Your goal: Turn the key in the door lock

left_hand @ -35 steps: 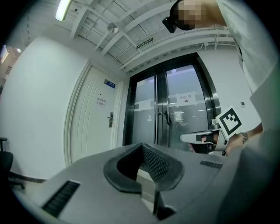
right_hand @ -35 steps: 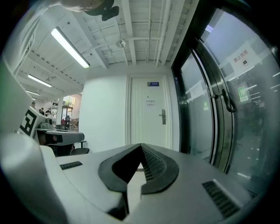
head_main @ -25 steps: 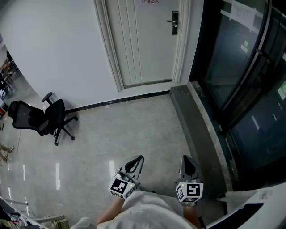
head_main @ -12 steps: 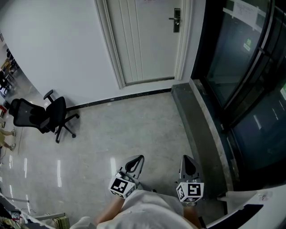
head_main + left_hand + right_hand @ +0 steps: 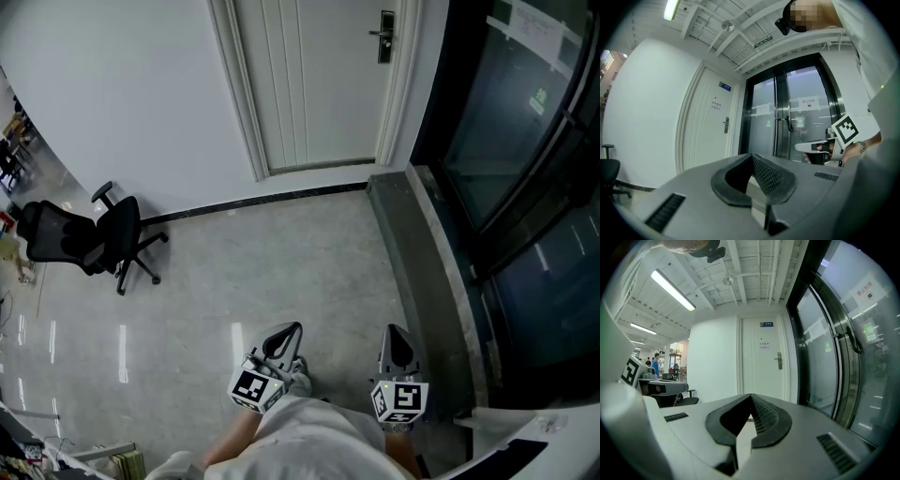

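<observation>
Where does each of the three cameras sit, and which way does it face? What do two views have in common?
Head view: on the head, looking steeply down at floor, chair, door; shows left gripper, right gripper, white shirt.
Left gripper view: on the left gripper, facing door and glass doors over shut jaws; right gripper shows at right.
Right gripper view: on the right gripper, facing the door over shut jaws; left gripper shows at left.
Shared: all views show the door's lock.
</observation>
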Demonstrator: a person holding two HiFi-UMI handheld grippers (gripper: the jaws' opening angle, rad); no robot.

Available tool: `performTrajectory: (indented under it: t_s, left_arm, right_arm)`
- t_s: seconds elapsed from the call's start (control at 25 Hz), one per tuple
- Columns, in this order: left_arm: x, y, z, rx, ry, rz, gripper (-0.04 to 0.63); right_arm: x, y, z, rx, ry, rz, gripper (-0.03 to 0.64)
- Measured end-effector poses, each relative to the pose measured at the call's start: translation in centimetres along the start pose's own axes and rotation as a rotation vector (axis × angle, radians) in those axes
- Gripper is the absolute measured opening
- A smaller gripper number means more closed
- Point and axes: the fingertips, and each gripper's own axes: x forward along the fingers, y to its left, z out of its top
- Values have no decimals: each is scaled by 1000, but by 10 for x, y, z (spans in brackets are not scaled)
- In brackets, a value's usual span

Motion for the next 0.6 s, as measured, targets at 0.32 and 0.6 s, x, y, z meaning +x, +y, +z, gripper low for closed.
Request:
performTrajectory:
  t_s: [0.32, 0.6]
  left_arm:
    - [56, 55, 18, -13, -22, -88, 3]
    - [94, 93, 23, -22, -32, -157, 3]
  right_arm:
    - [56, 4, 18, -33, 39, -78, 2]
    - [93, 2, 12, -31, 77, -144, 2]
